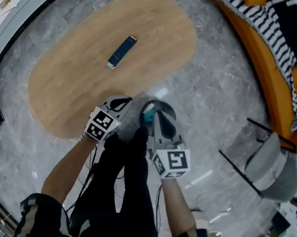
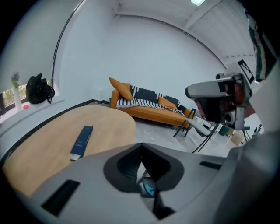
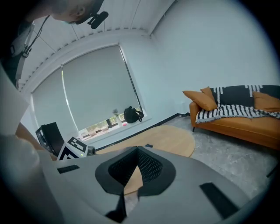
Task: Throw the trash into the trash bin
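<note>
tabletop [image 1: 70,86]: oval and wooden, with a dark blue flat slab [image 1: 121,52] lying on it
left gripper [image 1: 120,104]: jaws together with nothing between them, above the tabletop's near edge
trash [image 1: 147,117]: a teal bit showing inside the bin's ring
trash bin [image 1: 167,108]: dark round rim on the floor just beside the tabletop, partly covered from above
right gripper [image 1: 157,115]: jaws together and empty, over the bin
sofa [image 1: 266,78]: orange with a striped blanket, well apart

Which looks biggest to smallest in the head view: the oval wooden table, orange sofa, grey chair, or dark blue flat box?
1. oval wooden table, clearly the largest
2. orange sofa, though the frame edge cuts it off
3. grey chair
4. dark blue flat box, lying on the table
</note>
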Demonstrator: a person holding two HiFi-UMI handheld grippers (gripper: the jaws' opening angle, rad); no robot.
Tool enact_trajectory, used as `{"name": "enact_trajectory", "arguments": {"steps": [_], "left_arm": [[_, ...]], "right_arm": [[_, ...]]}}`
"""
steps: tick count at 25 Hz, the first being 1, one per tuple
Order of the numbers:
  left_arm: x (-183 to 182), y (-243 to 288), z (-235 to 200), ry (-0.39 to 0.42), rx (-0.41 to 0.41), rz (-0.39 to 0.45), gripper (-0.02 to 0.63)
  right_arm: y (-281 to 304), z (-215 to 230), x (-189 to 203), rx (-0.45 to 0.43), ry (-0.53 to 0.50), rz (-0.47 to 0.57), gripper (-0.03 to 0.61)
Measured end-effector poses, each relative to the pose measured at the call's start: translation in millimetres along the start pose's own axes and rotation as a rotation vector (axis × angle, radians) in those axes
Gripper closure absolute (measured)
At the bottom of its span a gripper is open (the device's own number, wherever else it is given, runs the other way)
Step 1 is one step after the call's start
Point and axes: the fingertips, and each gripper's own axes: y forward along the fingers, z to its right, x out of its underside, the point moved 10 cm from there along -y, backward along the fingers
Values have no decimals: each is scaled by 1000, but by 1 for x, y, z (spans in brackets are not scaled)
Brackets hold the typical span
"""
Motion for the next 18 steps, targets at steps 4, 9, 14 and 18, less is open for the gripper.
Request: {"name": "enact_trajectory", "arguments": {"steps": [4, 9, 14, 18], "left_arm": [[-15, -31, -22, 49, -41, 18, 612], [-16, -48, -56, 34, -138, 8, 612], [-10, -46, -88, -15, -176, -14, 465], [-10, -31, -111, -8, -176, -55, 359]], "right_arm": [[10, -16, -13, -21, -17, 18, 577], [20, -30, -15, -49, -30, 13, 577], [28, -35, -7, -63, -50, -13, 577], [33, -33, -2, -57, -47, -33, 577]]}}
